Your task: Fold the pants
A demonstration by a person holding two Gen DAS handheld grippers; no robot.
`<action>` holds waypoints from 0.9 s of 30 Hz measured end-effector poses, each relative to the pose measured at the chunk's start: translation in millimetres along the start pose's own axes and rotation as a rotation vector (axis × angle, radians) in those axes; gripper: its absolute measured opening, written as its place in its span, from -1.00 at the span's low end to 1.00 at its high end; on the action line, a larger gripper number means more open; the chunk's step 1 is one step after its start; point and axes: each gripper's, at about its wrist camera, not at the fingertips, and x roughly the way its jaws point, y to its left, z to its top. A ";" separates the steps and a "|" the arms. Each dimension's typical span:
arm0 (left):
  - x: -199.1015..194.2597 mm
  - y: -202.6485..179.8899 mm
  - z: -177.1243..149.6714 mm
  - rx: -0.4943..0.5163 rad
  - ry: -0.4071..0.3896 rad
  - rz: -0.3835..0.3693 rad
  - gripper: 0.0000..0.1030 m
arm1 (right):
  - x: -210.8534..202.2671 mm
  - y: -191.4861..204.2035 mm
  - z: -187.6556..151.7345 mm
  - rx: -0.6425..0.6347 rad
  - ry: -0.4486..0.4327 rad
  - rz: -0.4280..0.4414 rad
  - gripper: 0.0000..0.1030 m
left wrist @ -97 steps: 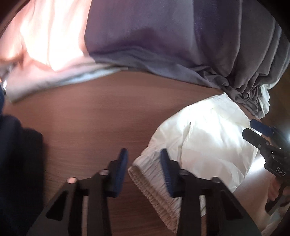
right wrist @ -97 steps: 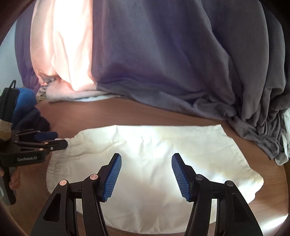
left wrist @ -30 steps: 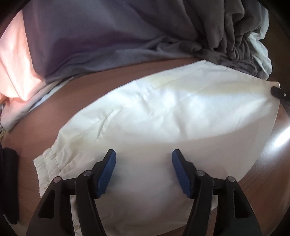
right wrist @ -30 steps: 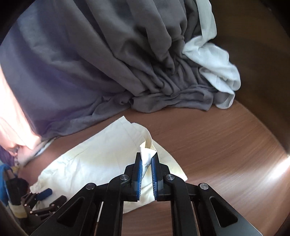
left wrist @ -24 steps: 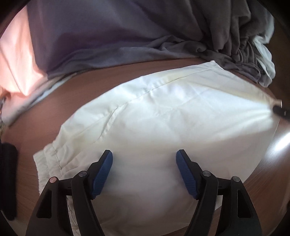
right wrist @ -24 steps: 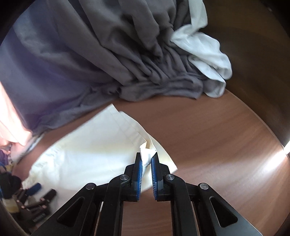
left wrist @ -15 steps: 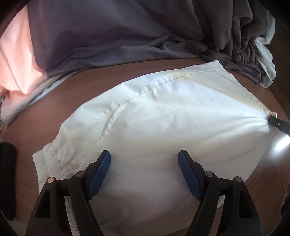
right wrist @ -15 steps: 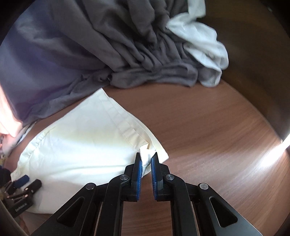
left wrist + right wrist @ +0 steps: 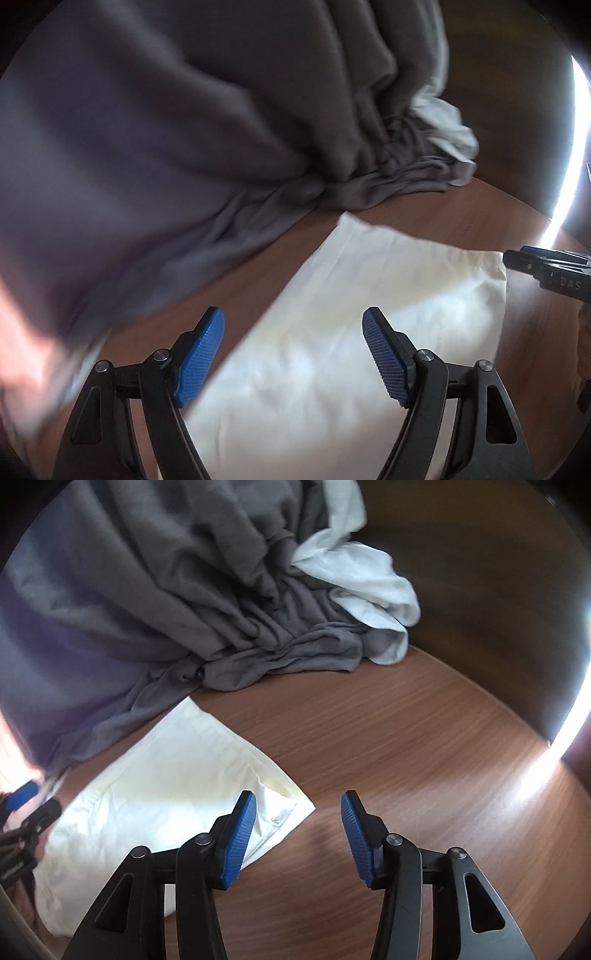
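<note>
Fingers (image 9: 243, 834) of the right gripper (image 9: 295, 834) have just been opening and now stand parted with nothing between them; the corner of the pants (image 9: 177, 786) lies flat just beside the left-hand pad, let go. On the left gripper (image 9: 293, 354) the two blue pads are spread wide and hold nothing, hanging above the pale cloth without touching it.

Below both tools the cream pants lie spread on the wooden bench (image 9: 406, 746), folded over into a broad flat panel with one hemmed edge running away toward the back. In the left wrist view the right gripper shows at the far right edge, its tip at the outer corner of the cloth. That view is smeared by motion, so the near end of the pants cannot be read well there.

Farther back a big heap of grey cloth (image 9: 184, 590) sits on the bench, its front folds touching or nearly touching the far corner of the pants. A white garment (image 9: 362, 579) is bundled against the right side of that heap.

Judging by how things lie, one fold has been laid down and another is due. For that, each gripper should take a corner at the same end, pinch through all layers, lift only enough to clear the bench, and carry both corners evenly so the edges meet. Keeping the fold away from the grey heap would avoid snagging it.
</note>
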 end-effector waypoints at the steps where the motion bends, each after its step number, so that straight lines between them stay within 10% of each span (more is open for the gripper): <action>1: 12.0 0.9 8.5 0.041 0.003 -0.042 0.49 | 0.2 0.1 -0.4 0.019 0.000 0.005 -0.05; 10: 99.6 3.9 56.2 0.083 0.080 -0.279 0.29 | 9.7 16.4 -8.8 0.075 -0.014 -0.065 -0.05; 27: 175.2 -7.7 75.8 0.083 0.192 -0.392 -0.07 | 33.8 22.2 -13.6 0.041 0.005 -0.155 -0.06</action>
